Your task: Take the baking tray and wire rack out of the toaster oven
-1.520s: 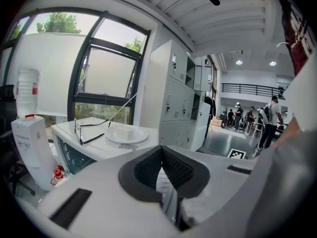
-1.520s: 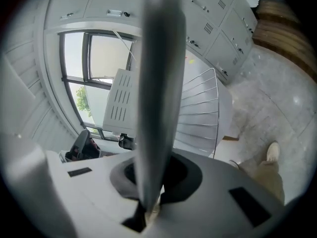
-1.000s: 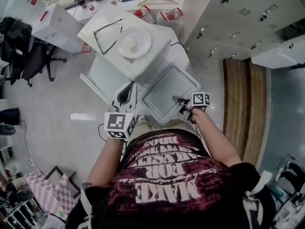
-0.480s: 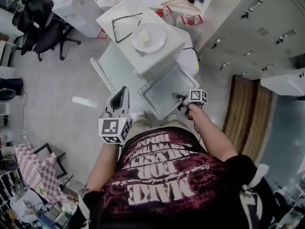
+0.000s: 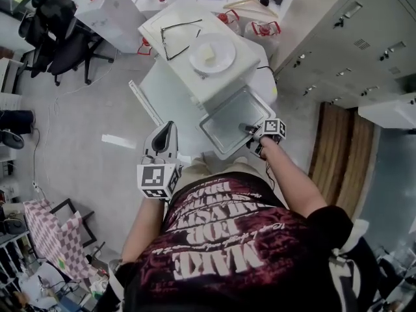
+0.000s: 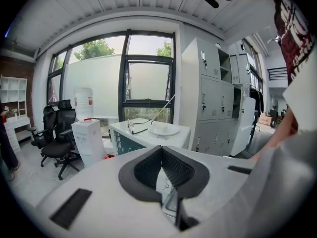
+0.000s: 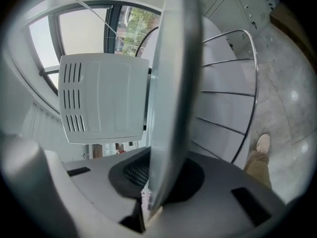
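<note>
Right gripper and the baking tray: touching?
Touching. In the right gripper view, the baking tray stands edge-on between the jaws of the right gripper, with both pads pressed on its rim.

Right tool [image 5: 247, 129] on the near edge of the baking tray [image 5: 226, 119], toaster oven [image 5: 179, 60] beyond; left tool [image 5: 167, 129] apart

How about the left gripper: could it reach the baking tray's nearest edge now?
Probably yes. The left gripper hangs empty beside the baking tray, with nothing seen between them, and the tray edge facing it is bare. Its shut jaws would need opening first.
</note>
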A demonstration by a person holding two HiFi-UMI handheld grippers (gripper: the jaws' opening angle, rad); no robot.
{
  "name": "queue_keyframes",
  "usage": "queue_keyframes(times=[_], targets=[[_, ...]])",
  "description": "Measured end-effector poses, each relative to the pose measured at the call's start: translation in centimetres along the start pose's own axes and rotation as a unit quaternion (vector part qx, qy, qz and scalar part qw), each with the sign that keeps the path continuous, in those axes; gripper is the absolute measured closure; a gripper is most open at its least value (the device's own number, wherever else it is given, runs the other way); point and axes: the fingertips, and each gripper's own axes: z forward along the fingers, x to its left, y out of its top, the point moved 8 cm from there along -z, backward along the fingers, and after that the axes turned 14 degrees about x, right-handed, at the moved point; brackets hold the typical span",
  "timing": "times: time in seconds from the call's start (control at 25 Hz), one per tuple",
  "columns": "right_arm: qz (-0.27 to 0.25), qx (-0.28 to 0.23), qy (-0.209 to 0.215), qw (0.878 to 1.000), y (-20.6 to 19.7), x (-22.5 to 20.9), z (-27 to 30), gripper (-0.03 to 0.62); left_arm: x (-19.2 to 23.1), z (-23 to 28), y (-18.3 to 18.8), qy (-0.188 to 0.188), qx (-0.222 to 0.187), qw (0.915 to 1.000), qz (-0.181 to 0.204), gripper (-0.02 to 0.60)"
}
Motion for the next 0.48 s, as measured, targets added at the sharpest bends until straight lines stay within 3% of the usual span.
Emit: queue_keyframes(times=[0.12, 0.24, 0.4, 0.48], targets=[[0.008, -0.009, -0.042, 0.999, 0.0, -0.1, -0.2, 0.489, 0.7, 0.6, 0.5, -0.017, -0.006, 0.9998, 0.007, 0.575], [0.017, 0.000, -0.080, 0.997, 0.2, 0.1, -0.3, 0.319, 1.2, 1.4, 1.1, -0.039, -0.012, 0.9990, 0.018, 0.575], [0.018, 0.035, -0.128, 0.991, 0.1, 0.8, -0.8, 0.214, 2.1, 2.4, 1.7, -0.067, -0.019, 0.9972, 0.029, 0.575], [0.012, 0.057, -0.160, 0.985, -0.3, 0.8, -1.1, 0.203, 2.7, 2.9, 2.0, -0.080, -0.022, 0.9961, 0.031, 0.575]])
